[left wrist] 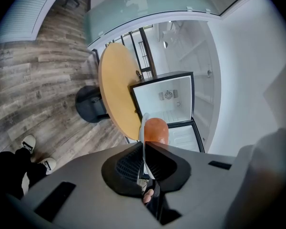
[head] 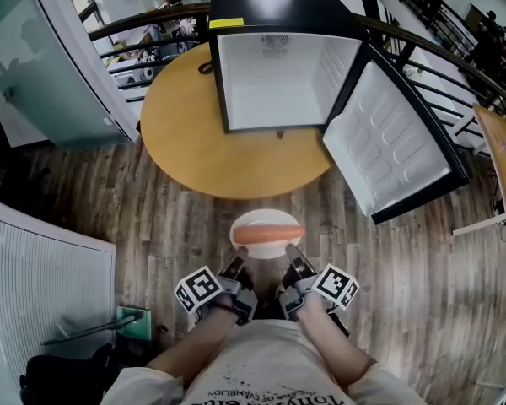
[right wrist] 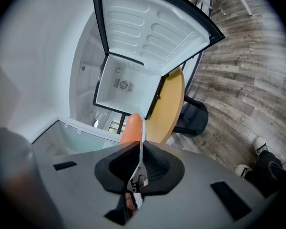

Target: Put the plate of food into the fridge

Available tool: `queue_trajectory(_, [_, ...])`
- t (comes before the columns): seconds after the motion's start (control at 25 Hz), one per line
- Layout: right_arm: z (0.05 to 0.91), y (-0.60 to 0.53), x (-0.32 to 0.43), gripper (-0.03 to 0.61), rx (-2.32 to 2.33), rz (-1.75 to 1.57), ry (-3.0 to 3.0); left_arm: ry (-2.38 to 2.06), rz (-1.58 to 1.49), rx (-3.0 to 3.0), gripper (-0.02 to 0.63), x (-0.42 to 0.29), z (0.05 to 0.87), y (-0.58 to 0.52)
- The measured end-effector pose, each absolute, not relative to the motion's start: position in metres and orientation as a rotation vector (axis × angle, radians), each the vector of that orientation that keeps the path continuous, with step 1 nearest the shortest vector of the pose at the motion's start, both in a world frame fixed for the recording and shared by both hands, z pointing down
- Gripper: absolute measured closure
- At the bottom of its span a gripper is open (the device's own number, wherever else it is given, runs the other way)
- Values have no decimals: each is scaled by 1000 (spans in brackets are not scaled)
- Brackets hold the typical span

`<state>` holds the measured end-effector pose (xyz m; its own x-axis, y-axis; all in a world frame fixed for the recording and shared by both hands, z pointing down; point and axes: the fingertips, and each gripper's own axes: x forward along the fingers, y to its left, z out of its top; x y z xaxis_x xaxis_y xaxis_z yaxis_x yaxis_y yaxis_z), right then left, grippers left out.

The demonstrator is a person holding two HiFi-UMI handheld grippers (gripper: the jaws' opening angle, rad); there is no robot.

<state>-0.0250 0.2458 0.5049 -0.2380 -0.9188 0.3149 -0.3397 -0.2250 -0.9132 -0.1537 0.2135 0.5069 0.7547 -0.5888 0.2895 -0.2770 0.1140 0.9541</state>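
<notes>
The plate (head: 266,223) is white, shallow and round, with one long orange-red sausage (head: 268,234) lying across its middle. It hangs level in the air over the wooden floor (head: 152,226), just in front of the near edge of the round wooden worktop (head: 185,133). It is well short of the small black fridge (head: 274,78) that stands on that worktop. The fridge is white inside, and its door (head: 396,142) is swung wide open to the right.

The left gripper (head: 239,270) has its jaws clamped on the plate's near rim, to the left of the sausage. In the left gripper view the rim shows edge-on as a thin white line between the two black ribbed pads (left wrist: 126,163). They are pressed nearly together, with only the rim between them, and the end of the sausage rises just beyond.

The right gripper (head: 293,262) grips the near rim on the other side in the same way. In the right gripper view its pads (right wrist: 155,168) close on the thin white edge, and the sausage shows above them against the open fridge. The two grippers sit near each other, side by side.
</notes>
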Motion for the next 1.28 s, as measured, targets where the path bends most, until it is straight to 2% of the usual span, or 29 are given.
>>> queue_trajectory(0.6, [512, 214, -21, 541, -1516, -1466, 1508, -727, -253, 1480, 581, -149, 514, 180])
queue_trajectory(1.28, [509, 75, 42, 541, -1466, -1521, 1556, -776, -293, 1473, 581, -87, 512, 48])
